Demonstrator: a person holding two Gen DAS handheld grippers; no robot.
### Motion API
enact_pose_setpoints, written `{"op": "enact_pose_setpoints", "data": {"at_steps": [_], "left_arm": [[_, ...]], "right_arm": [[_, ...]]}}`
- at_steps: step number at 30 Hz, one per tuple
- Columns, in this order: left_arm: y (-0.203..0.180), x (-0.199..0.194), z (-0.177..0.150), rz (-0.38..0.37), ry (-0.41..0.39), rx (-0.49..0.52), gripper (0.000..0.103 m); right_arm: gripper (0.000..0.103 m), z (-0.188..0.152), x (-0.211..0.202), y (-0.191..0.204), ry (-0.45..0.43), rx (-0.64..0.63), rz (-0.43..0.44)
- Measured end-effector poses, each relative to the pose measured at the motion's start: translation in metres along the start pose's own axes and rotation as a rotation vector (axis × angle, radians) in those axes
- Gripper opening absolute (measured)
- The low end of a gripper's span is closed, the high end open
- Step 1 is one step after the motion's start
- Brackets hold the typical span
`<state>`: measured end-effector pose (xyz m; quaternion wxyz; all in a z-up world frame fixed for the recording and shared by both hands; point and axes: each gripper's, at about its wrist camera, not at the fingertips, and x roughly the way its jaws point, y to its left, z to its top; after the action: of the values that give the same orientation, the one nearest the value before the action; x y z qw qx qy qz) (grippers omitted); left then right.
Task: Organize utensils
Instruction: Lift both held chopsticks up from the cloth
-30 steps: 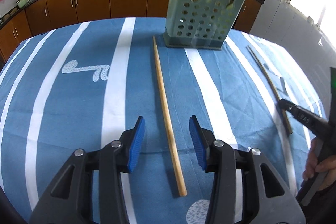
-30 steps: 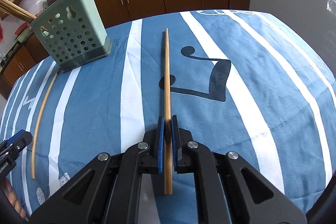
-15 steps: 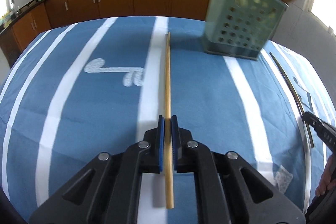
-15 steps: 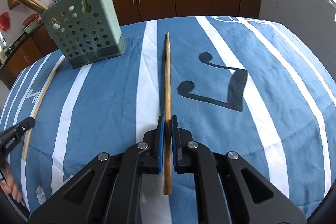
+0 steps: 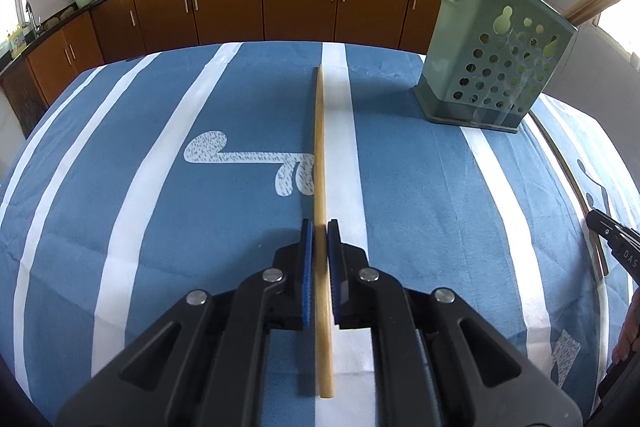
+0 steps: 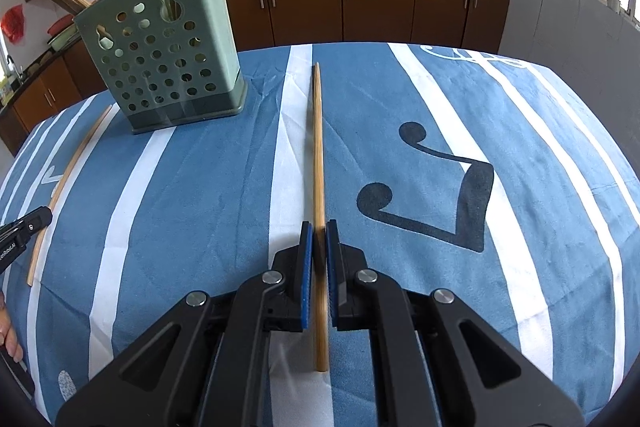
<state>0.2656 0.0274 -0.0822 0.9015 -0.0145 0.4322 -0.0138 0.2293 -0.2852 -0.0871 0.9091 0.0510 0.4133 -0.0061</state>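
Above striped cloth (image 5: 160,227), both ribbed-padded tongs (image 5: 319,231) (image 6: 318,231) pinch slender wooden chopsticks (image 5: 319,147) (image 6: 317,147).

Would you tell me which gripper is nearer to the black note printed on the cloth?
Right. The right gripper is close beside the black note; the left gripper is farther off, beyond the right one.

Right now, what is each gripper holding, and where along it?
Each grips one chopstick near its thicker butt end: left gripper on the left chopstick, right gripper on the right chopstick.
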Motion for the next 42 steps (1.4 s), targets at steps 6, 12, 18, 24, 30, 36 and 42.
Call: {"op": "enact_pose_setpoints", "data": {"at_steps": [6,12,18,24,30,36,42], "left_arm": [[0.000,0.000,0.000,0.000,0.000,0.001,0.010],[-0.001,0.000,-0.001,-0.003,0.001,0.007,0.014],[-0.008,0.001,-0.002,0.002,0.002,0.046,0.022],[-0.008,0.000,-0.002,0.000,0.002,0.046,0.023],[-0.005,-0.002,-0.003,-0.006,0.006,0.039,0.023],[-0.002,-0.009,-0.010,-0.016,0.020,0.042,0.023],[-0.004,-0.011,-0.016,-0.004,0.005,0.059,0.023]], "right_arm": [[0.008,0.000,0.000,-0.001,0.001,0.004,0.004],[0.008,0.000,0.001,-0.001,0.001,0.005,0.005],[0.008,0.000,0.001,-0.001,0.001,0.005,0.005],[0.008,0.000,0.001,-0.001,0.002,0.006,0.005],[0.008,0.000,0.000,-0.001,0.002,0.005,0.005],[0.008,-0.001,0.001,0.000,0.002,0.003,0.002],[0.008,-0.003,-0.002,0.000,0.002,0.005,0.006]]}}
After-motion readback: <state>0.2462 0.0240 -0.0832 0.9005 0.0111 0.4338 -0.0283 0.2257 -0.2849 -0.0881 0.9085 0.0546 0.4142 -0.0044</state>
